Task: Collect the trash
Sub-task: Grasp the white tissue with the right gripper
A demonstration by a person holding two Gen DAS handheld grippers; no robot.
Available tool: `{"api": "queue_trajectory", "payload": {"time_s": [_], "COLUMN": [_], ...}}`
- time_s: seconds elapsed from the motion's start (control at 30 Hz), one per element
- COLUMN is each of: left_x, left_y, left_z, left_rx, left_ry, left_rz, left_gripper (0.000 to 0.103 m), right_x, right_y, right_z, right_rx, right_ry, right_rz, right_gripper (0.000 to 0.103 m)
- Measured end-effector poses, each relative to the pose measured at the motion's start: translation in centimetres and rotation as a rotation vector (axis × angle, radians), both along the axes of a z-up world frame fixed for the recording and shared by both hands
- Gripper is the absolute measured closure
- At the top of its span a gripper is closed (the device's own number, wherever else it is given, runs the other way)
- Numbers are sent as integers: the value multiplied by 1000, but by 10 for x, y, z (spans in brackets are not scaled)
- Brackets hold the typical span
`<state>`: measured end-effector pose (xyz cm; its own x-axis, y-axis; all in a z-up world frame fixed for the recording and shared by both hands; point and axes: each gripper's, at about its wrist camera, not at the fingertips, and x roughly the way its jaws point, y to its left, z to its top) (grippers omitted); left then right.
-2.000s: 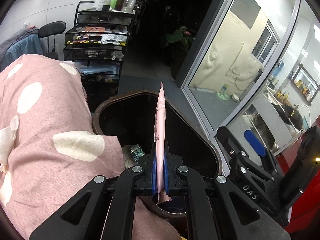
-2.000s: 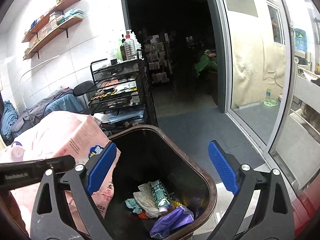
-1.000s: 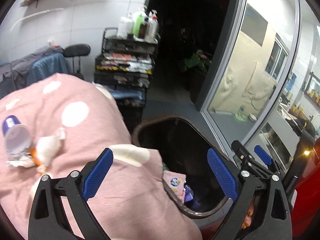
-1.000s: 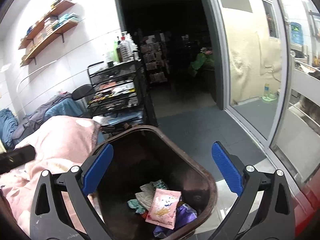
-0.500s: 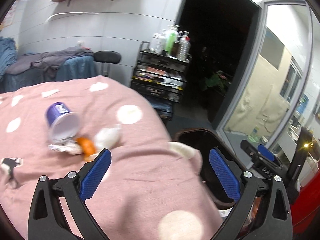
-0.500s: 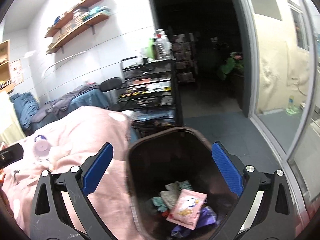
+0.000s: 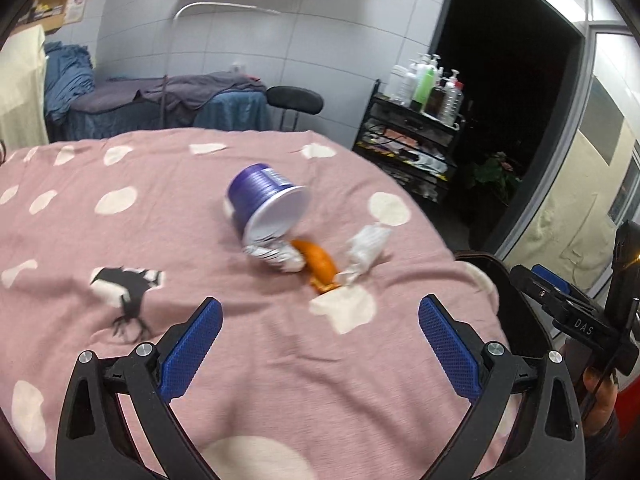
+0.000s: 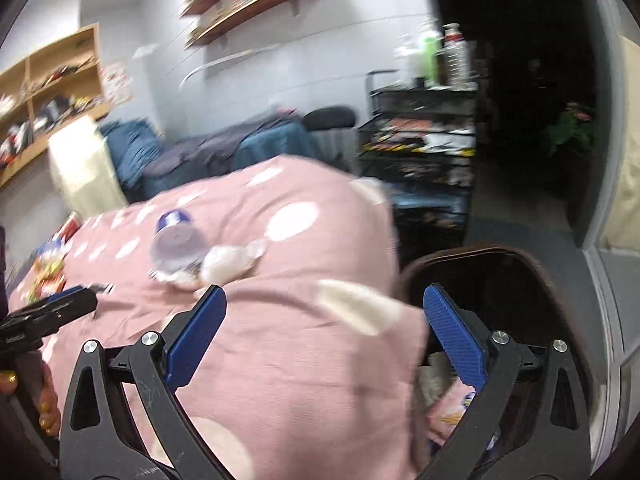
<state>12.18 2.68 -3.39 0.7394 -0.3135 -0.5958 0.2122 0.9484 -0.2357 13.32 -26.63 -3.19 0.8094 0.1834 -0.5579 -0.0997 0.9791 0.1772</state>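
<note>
A purple cup lies on its side on the pink dotted cloth, with crumpled foil, an orange peel and a white wrapper beside it. My left gripper is open and empty, hovering just short of this trash. My right gripper is open and empty over the cloth's edge, next to the brown trash bin. The cup and wrapper show blurred in the right wrist view. A pink packet lies in the bin.
The bin's rim sits at the table's right edge. A black wire cart with bottles, a stool and a bed with blue and grey covers stand behind. More colourful wrappers lie at the cloth's far left.
My left gripper let the pink packet fall into the bin, opened, and swung left over the table to the cup and wrappers. My right gripper also turned left from the bin.
</note>
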Motion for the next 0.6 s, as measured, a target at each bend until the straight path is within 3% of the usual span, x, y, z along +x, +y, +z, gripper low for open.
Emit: {"api": "queue_trajectory", "payload": {"time_s": [0.27, 0.4, 0.6], "left_x": [7, 16, 33], "left_y": [40, 43, 35], "left_z": [-7, -8, -12], "left_rx": [-52, -60, -48], "left_ry": [46, 67, 103], "left_rz": [49, 48, 26], "left_gripper": [6, 7, 12], "right_x": [33, 53, 88], "right_y": [48, 70, 81], "right_z": [-5, -12, -22], "right_rx": [-4, -37, -8], "right_ry": [72, 149, 250], "right_rz": [176, 189, 201], "right_gripper": [6, 6, 6]}}
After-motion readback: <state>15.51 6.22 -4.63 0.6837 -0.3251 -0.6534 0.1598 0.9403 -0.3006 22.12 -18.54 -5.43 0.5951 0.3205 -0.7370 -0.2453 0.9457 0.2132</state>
